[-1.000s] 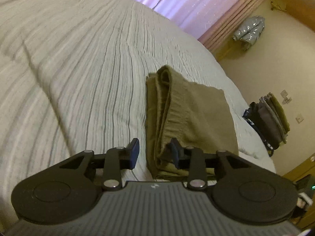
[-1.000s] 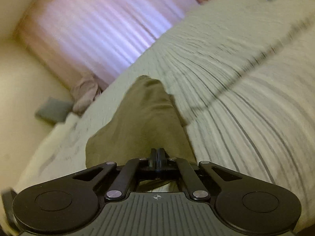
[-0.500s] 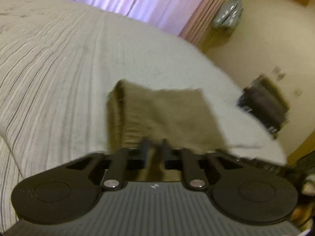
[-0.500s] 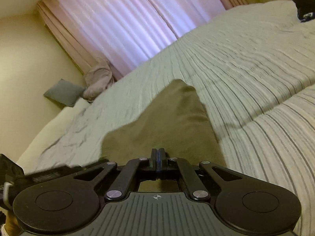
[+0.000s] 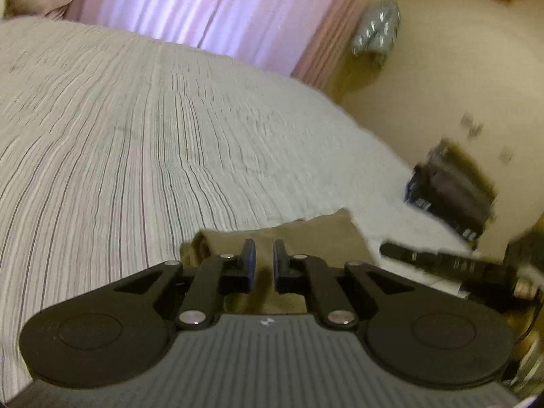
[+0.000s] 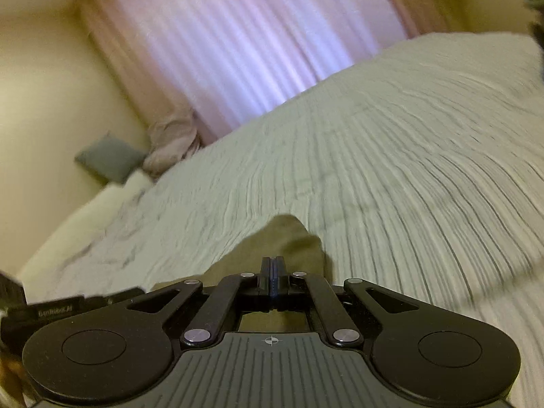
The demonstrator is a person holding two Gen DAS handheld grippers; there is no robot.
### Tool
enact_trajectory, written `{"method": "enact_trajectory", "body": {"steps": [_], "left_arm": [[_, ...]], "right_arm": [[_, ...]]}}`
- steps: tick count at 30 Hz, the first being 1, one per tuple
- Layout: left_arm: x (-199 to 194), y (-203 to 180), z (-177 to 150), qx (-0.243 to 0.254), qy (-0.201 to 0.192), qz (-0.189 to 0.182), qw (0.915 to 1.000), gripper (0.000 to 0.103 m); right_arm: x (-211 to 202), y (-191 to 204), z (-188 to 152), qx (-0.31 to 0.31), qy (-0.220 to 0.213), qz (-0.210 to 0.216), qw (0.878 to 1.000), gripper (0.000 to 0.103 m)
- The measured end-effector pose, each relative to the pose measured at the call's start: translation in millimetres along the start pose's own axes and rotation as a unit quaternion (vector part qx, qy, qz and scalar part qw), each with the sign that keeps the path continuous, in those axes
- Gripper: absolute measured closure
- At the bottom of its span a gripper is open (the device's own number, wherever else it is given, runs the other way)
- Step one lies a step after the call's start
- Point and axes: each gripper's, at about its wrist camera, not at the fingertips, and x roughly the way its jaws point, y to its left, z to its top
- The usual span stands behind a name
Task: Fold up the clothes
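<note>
A folded olive-brown garment [image 5: 316, 238] lies on the striped bed [image 5: 136, 156], mostly hidden under my grippers. My left gripper [image 5: 264, 260] hovers over its near edge with the jaws a little apart and nothing between them. In the right wrist view the garment [image 6: 289, 241] shows just beyond my right gripper [image 6: 271, 272], whose jaws are pressed together; whether cloth is pinched between them is hidden. The other gripper's dark body shows at the right of the left wrist view [image 5: 442, 261] and at the left of the right wrist view [image 6: 61, 309].
A stack of folded dark clothes [image 5: 452, 190] sits at the bed's far right edge by the wall. Pink curtains [image 5: 190, 10] hang behind the bed. A grey pillow [image 6: 108, 158] and a pink bundle [image 6: 173, 141] lie at the head end.
Both grippers have pulled back and tilted up, so the garment now shows smaller and lower in both views. My left gripper closed half a second ago and has since opened slightly.
</note>
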Motion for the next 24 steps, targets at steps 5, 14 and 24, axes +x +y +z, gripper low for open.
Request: {"method": "enact_trajectory", "body": {"steps": [5, 14, 24], "left_arm": [[40, 10, -9, 0.008, 0.014, 0.045, 0.9989, 0.1], [30, 27, -19, -0.031, -0.009, 0.029, 0.999, 0.1], [-1, -9, -16, 0.009, -0.017, 0.006, 0.9998, 0.098]], "right_arm": [[57, -9, 10, -0.037, 0.048, -0.014, 0.998, 0.103], [64, -45, 1, 0.036, 0.021, -0.073, 0.996, 0.103], [-2, 8, -13, -0.022, -0.011, -0.016, 1.0, 0.038]]}}
